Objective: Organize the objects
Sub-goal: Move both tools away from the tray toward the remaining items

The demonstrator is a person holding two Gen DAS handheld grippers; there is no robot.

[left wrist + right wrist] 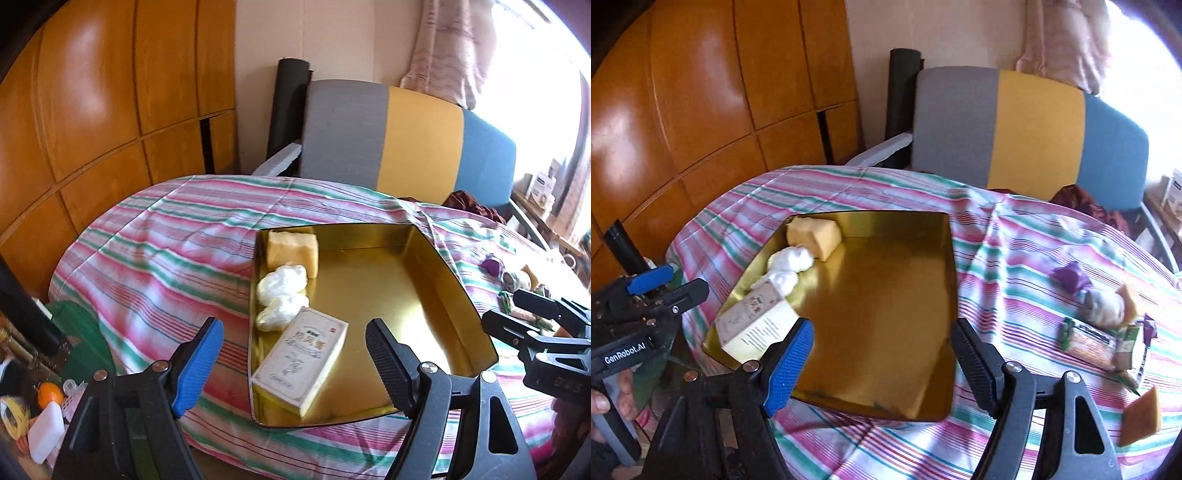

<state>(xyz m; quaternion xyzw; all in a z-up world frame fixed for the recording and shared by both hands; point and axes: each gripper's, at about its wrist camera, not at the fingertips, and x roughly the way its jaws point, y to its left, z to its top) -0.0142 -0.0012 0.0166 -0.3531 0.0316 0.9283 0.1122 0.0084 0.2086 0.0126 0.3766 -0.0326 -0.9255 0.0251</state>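
At centre of both views: gold tin tray (388,280), open-topped, on a striped cloth (166,236) over the table. Along the tray's left wall, from far to near: yellow sponge block (293,251) in the far left corner, two crumpled white plastic wads (282,295) touching it, then a cream printed carton (301,360) lying flat at a slant near the front left corner. Rest of the tray floor bare gold.

Lower edge of the left wrist view: left gripper (295,363), fingers spread wide, nothing between them, blue pad at left and black pad at right, framing the carton and the tray's near rim. Right edge of the same view: right gripper (532,325) seen from the side.

Lower edge of the right wrist view: right gripper (882,363), fingers likewise wide apart and holding nothing, hovering over the tray's near edge. Left edge of that view: left gripper (657,291), marked GenRobot.AI.

Right side of the right wrist view, on the cloth outside the tray: purple wrapped item (1071,277), a pale roll (1106,308), a green-edged snack packet (1089,341), and a tan sponge piece (1141,415) at the lower right.

Upper half of both views: grey, yellow and blue chair back (406,144) behind the table; orange wooden panelling (92,110) at upper left.
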